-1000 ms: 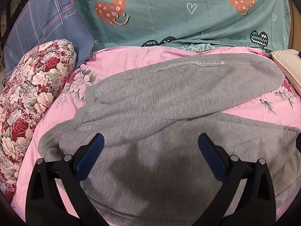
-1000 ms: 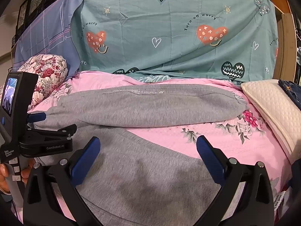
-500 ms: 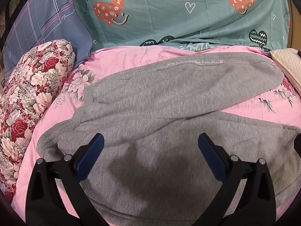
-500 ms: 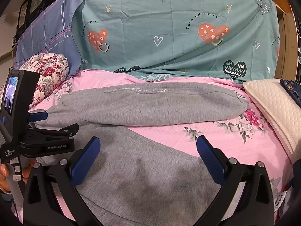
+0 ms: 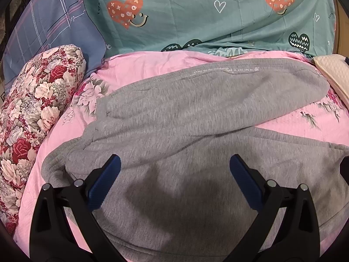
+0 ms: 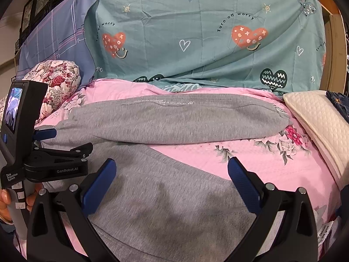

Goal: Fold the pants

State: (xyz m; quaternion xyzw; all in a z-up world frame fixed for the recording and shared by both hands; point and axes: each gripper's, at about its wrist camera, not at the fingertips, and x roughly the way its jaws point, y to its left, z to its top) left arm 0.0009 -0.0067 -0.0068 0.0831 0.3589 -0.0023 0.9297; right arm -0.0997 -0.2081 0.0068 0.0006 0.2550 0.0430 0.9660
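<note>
Left wrist view: my left gripper [image 5: 173, 170] hangs wide open and empty over the grey pants [image 5: 196, 118] spread on the pink sheet [image 5: 139, 67], waistband end nearest. Right wrist view: my right gripper [image 6: 171, 172] gapes empty above the pants' near leg.

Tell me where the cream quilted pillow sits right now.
In the right wrist view, the cream quilted pillow lies at the bed's right edge, beside the far leg's cuff of the grey pants.

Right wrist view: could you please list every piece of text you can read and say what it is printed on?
"Turn off worry": teal heart-print sheet.
"GenRobot.AI": left gripper body.
"Data Acquisition System": left gripper's handle.
White line of print on the gray sweatpants: upside down, too small to read.
White tag at lower right: too blurred.
</note>
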